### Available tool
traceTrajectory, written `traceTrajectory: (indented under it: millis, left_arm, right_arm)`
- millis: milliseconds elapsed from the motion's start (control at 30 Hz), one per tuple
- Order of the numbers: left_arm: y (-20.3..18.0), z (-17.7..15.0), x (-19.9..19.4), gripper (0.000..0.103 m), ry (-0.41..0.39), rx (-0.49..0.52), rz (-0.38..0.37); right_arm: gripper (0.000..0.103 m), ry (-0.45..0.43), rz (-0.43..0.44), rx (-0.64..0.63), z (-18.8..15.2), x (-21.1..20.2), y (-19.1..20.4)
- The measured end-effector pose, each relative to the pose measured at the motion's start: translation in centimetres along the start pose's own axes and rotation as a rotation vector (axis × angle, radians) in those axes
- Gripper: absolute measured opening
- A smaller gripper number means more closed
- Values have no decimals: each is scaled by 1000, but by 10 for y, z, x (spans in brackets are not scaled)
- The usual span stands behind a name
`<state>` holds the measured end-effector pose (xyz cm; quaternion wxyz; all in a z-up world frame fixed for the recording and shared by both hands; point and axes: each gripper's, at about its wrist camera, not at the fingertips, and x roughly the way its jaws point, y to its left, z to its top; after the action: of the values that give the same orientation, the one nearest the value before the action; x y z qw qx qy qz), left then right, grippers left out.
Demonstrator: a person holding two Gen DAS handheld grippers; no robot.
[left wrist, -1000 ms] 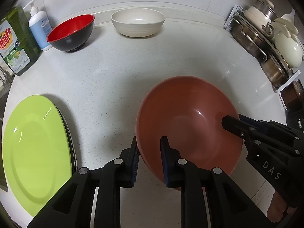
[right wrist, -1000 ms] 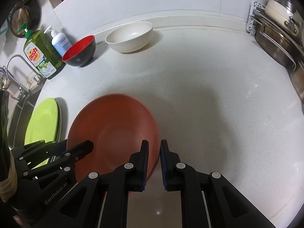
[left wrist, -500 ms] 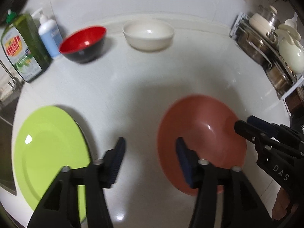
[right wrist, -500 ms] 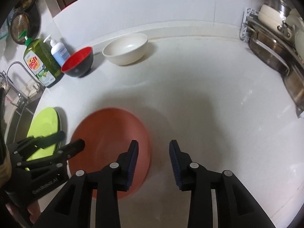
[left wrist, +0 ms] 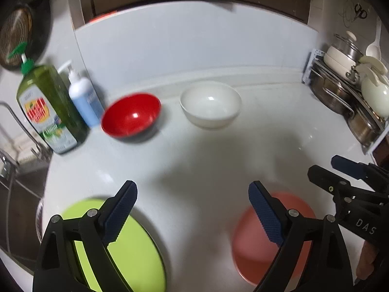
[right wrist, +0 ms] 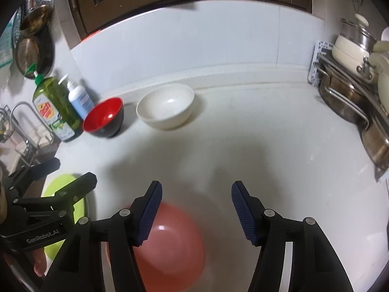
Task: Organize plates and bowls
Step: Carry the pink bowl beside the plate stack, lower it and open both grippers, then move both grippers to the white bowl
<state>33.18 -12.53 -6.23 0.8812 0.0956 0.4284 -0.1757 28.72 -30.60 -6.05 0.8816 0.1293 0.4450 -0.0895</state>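
Terracotta bowl (right wrist: 170, 243) blurred, partly behind the right claw (right wrist: 195, 209) (lime plate (left wrist: 136, 255) cut off below).

White countertop (right wrist: 267, 133) bearing a terracotta bowl (right wrist: 170, 248), green plate (left wrist: 136, 255), red-black bowl (right wrist: 104, 119), cream bowl (right wrist: 167, 109), two pump bottles (left wrist: 51, 107).

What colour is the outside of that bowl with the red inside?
Black. The red-lined bowl shows its dark outer wall best in the right wrist view.

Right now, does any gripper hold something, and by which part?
Nothing is held. The left gripper and the right gripper are both open above the pink bowl, which rests on the counter.
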Motion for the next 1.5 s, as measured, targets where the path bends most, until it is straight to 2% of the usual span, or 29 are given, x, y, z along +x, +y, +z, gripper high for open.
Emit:
traceTrajectory:
  millis: [433, 800, 933, 1167, 1433, 1500]
  left_arm:
    - [27, 66, 11, 98, -111, 53, 63]
    - [36, 114, 48, 98, -128, 105, 75]
    - [33, 125, 72, 98, -119, 136, 78]
    - [29, 139, 120, 97, -54, 158, 72]
    - [19, 142, 167, 87, 7, 235, 81]
    - [18, 140, 174, 82, 20, 244, 85]
  right_arm:
    - [61, -61, -16, 20, 61, 21, 13]
    - [61, -57, -19, 37, 103, 58, 18]
    - [61, -24, -18, 57, 112, 81, 14]
    - [61, 23, -31, 75, 123, 119, 9]
    - [61, 73, -31, 90, 123, 148, 8]
    - [60, 83, -27, 93, 123, 153, 8]
